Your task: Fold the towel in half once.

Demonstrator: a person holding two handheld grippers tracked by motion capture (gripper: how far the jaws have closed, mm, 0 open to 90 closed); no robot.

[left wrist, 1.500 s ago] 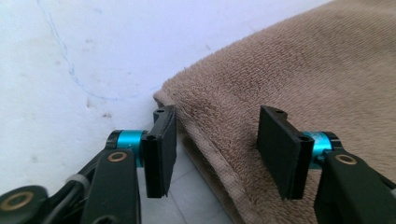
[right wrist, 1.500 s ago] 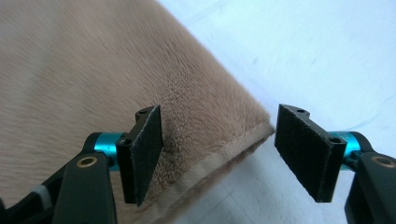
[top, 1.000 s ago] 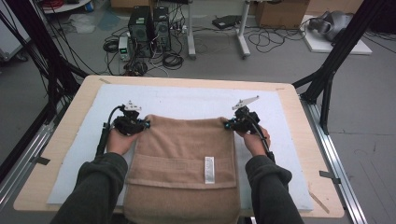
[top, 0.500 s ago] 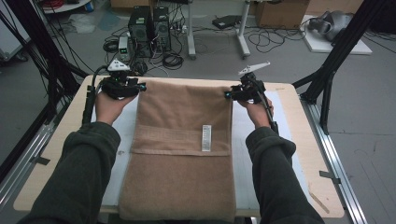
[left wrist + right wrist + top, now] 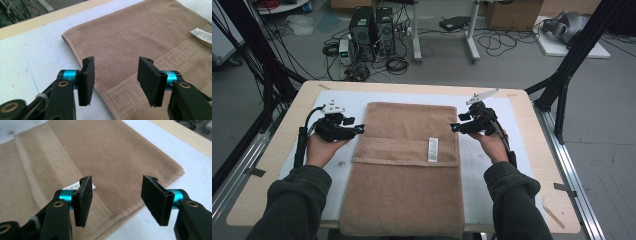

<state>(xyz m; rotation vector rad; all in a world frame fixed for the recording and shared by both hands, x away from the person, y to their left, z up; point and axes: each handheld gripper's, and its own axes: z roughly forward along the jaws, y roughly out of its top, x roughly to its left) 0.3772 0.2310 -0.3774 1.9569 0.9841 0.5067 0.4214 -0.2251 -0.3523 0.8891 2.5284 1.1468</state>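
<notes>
Our jaws on both grippers have just been opening and now stand apart with nothing between them. The left gripper (image 5: 357, 129) hovers just off the left edge of the towel (image 5: 407, 170), and in the left gripper view (image 5: 113, 75) we see that edge running below the gap, with white mat to the left. The right gripper (image 5: 456, 127) sits just above the towel's right edge; in the right gripper view (image 5: 116, 195) the hem passes under the gap.

Nearest us, the towel's end hangs over the table's front edge. It lies flat and lengthwise down the middle of the white mat (image 5: 522, 125), with a folded flap ending at a band across its middle, where a small white label (image 5: 432, 149) lies. Bare mat runs on both sides of the towel and beyond its far end, then the wooden table (image 5: 537, 150) rim.
</notes>
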